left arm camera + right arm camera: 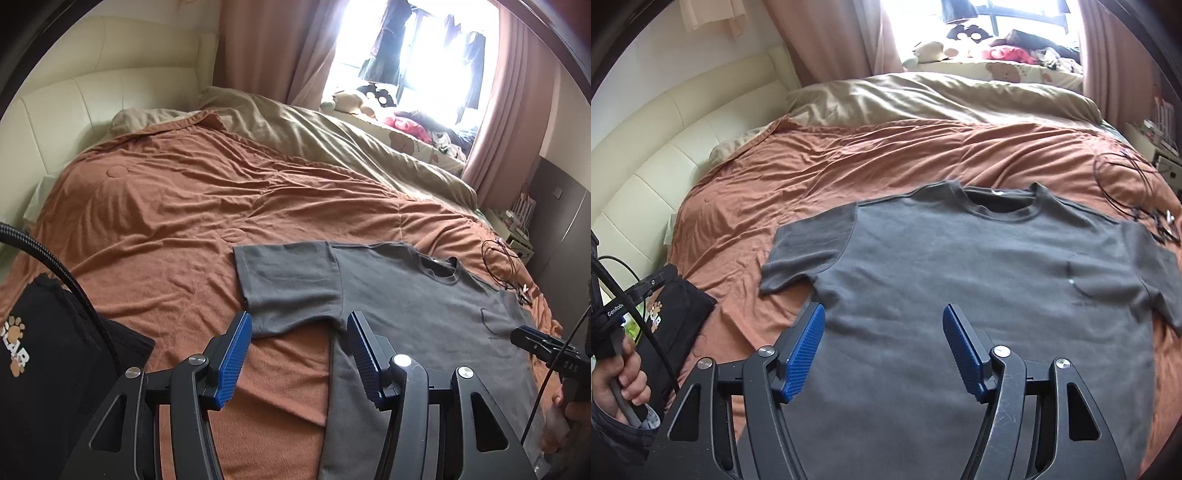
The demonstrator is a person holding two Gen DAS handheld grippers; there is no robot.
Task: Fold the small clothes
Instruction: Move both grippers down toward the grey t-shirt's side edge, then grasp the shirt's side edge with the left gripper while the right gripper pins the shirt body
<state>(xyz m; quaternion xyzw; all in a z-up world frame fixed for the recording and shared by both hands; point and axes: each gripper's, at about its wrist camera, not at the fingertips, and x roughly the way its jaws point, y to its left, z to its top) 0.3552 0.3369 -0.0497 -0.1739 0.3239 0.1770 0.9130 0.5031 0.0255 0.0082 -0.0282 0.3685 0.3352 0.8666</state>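
Lying flat, front up, unfolded on orange bedcover: grey T-shirt, both sleeves spread. Hovering partly open, gripping nothing: left gripper near armpit, right gripper over torso. Remaining: every fold. Sitting aside, apparently folded: black garment.

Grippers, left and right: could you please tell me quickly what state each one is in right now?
Left gripper: open, holding nothing, over the grey T-shirt edge.
Right gripper: open, holding nothing, above the shirt.
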